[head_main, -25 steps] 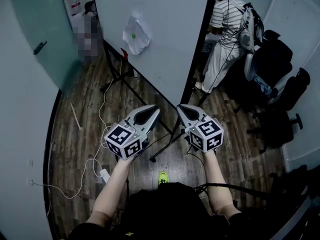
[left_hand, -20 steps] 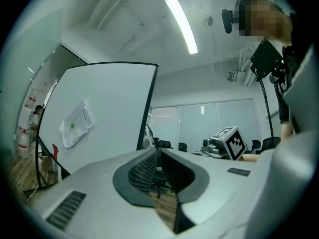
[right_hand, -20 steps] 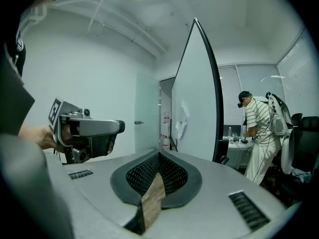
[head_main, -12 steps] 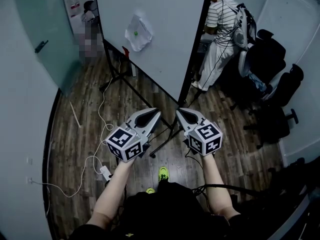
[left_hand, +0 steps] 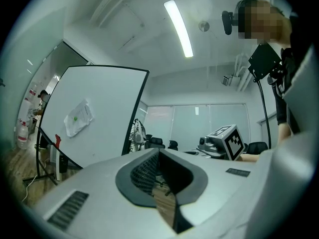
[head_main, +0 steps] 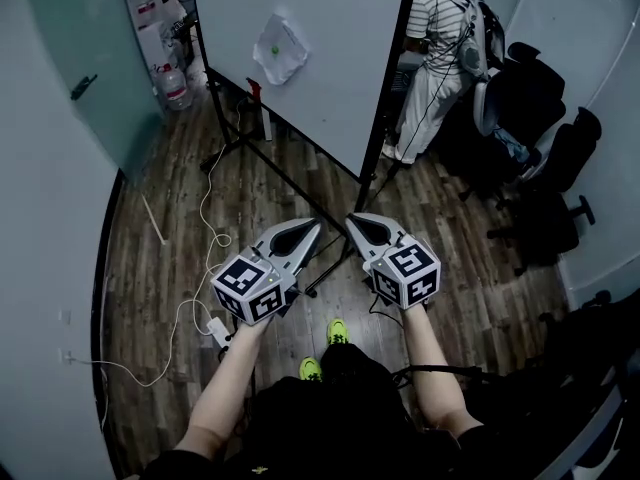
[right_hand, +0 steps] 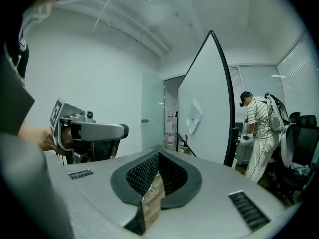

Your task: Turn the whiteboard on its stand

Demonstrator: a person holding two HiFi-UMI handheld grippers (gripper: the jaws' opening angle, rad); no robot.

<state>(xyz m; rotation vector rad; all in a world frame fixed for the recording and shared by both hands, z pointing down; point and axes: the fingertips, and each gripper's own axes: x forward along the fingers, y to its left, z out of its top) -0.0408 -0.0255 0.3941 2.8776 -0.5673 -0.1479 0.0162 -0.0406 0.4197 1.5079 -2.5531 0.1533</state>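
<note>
The whiteboard (head_main: 320,58) stands upright on its black stand (head_main: 283,178), seen at the top of the head view. A white sheet (head_main: 280,50) is pinned to it by a green magnet. My left gripper (head_main: 312,227) and right gripper (head_main: 353,221) hover side by side over the floor, short of the stand's foot and touching nothing. Both are shut and empty. The board (left_hand: 94,118) fills the left of the left gripper view beyond the left gripper (left_hand: 158,152). In the right gripper view the board (right_hand: 207,103) stands edge-on past the right gripper (right_hand: 159,153).
A person in a striped shirt (head_main: 435,43) stands behind the board's right edge. Black office chairs (head_main: 530,108) crowd the right side. A white cable and power strip (head_main: 212,326) lie on the wood floor at left. A glass door (head_main: 85,78) and water bottles (head_main: 172,86) are at far left.
The board and its stand now sit farther from me and higher in the head view, and my green shoes have come into sight. Both grippers kept their pose.
</note>
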